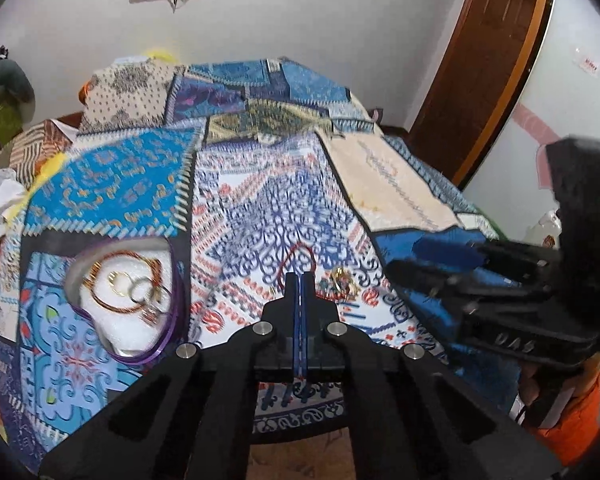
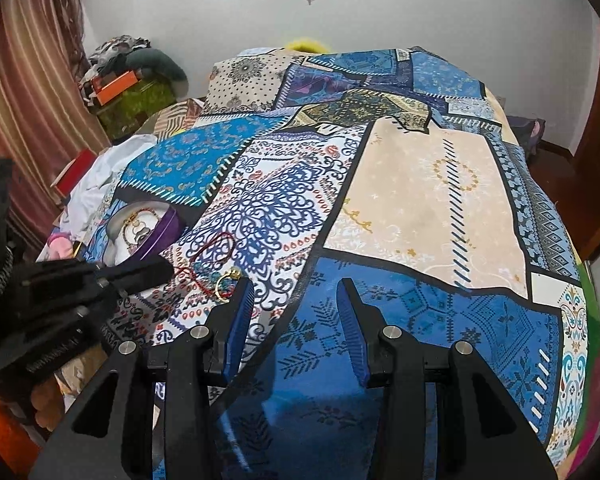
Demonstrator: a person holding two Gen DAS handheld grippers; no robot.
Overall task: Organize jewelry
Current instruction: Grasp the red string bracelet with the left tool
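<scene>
My left gripper (image 1: 300,276) is shut on a thin red cord bracelet (image 1: 298,254), whose loop rises from the fingertips over the patchwork bedspread. In the right wrist view the cord (image 2: 214,250) trails from the left gripper (image 2: 168,270). A small pile of gold jewelry (image 1: 340,280) lies just right of the left fingertips; it also shows in the right wrist view (image 2: 226,280). A purple-rimmed box (image 1: 172,292) with white lining holds bangles (image 1: 120,284) and rings, at left. My right gripper (image 2: 296,286) is open and empty above the blue patch.
The patchwork bedspread (image 2: 420,200) covers the whole bed. White cloth and a red box (image 2: 74,176) lie at the bed's left edge. A striped curtain (image 2: 24,112) hangs left. A brown door (image 1: 480,60) stands at the right.
</scene>
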